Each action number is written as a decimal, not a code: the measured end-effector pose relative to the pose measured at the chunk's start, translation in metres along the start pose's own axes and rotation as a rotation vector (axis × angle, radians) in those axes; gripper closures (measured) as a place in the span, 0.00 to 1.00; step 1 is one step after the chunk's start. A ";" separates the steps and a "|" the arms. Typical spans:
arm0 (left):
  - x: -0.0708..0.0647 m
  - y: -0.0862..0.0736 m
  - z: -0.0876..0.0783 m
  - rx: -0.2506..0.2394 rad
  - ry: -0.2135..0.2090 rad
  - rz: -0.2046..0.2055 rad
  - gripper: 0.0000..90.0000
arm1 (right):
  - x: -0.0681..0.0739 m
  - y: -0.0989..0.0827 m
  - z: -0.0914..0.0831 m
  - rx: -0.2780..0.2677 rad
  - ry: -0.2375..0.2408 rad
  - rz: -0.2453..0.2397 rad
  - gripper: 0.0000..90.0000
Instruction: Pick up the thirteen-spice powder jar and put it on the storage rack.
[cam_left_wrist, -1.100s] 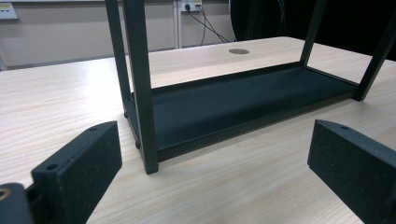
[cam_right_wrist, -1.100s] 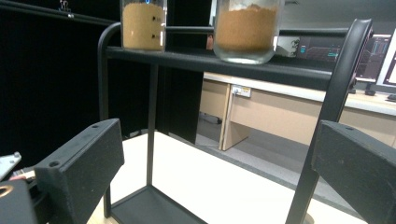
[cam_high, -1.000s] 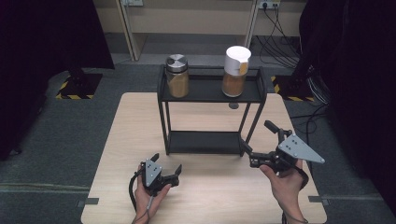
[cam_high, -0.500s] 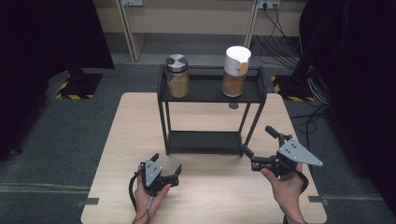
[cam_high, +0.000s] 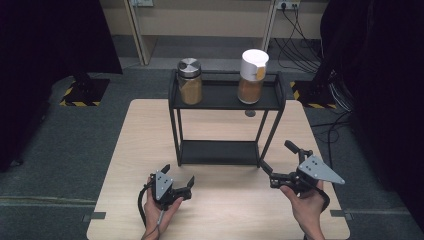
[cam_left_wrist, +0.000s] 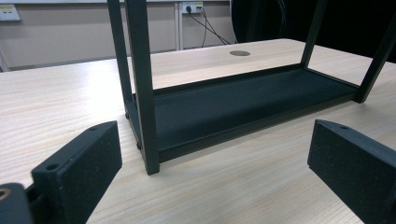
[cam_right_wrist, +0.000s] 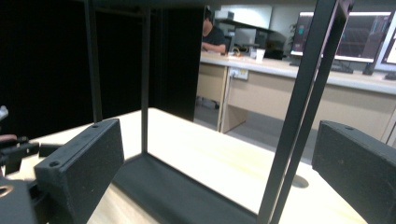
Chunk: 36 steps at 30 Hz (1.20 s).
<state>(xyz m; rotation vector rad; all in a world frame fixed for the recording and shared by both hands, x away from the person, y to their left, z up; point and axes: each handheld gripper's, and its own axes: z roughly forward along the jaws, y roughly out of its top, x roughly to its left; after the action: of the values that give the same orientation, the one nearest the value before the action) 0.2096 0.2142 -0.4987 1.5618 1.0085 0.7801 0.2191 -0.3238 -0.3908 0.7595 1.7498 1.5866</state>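
While tools gape, rack (cam_left_wrist: 243, 100) top is cropped.

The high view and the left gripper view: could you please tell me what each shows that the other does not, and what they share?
High view alone: two jars on the rack's top shelf, a metal-lidded jar and a white-lidded jar, plus the right gripper, open, by the rack's right leg. Left gripper view alone: the wall socket behind the table. Both: the open left gripper, the rack with its bare bottom shelf, and the table with its round hole.
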 end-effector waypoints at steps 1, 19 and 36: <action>0.000 0.000 0.000 0.000 0.000 0.001 0.02 | -0.001 -0.002 0.000 0.007 0.002 0.004 0.03; -0.001 0.000 0.000 -0.001 0.001 0.001 0.02 | -0.004 -0.030 -0.003 0.060 -0.008 0.044 0.03; -0.002 0.000 0.000 0.002 0.001 0.005 0.02 | -0.005 -0.055 -0.003 0.130 -0.029 0.082 0.03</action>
<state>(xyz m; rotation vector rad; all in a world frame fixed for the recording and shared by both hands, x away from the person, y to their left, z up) 0.2092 0.2127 -0.4983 1.5664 1.0071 0.7838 0.2201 -0.3354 -0.4448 0.9227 1.8360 1.5179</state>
